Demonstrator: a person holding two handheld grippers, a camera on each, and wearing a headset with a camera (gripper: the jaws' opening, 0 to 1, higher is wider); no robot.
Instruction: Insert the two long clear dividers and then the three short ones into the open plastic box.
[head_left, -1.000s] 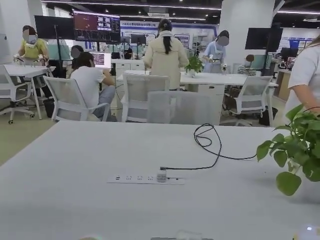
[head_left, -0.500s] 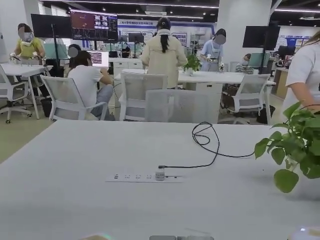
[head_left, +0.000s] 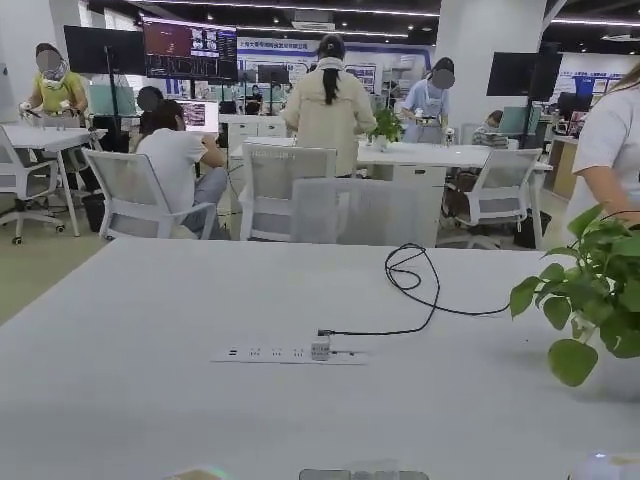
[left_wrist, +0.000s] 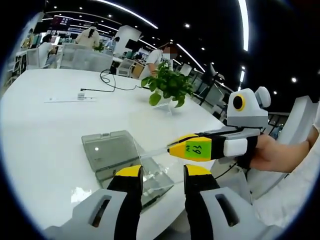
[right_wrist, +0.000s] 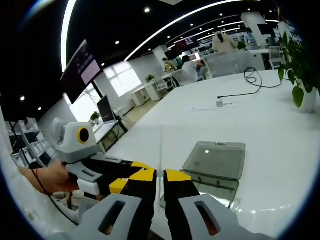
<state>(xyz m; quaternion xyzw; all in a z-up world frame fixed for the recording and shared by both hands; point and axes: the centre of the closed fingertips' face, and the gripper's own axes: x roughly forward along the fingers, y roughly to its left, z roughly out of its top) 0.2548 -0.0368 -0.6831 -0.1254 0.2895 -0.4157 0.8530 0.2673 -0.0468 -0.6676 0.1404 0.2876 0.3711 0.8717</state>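
My right gripper (right_wrist: 161, 175) has its jaws clamped on a clear divider (right_wrist: 161, 145) that points forward, with the box (right_wrist: 215, 160) just ahead-right and the left gripper (left_wrist: 163, 172) jaws apart.

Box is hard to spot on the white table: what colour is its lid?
Smoky grey, see-through; the lid shows best in the right gripper view.

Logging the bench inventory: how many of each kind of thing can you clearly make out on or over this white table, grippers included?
Grippers: 2 (left gripper, right gripper)
Open plastic box: 1
Clear divider: 1, held in the right gripper
Potted plant: 1
Power strip: 1
Black cable: 1
Total: 7
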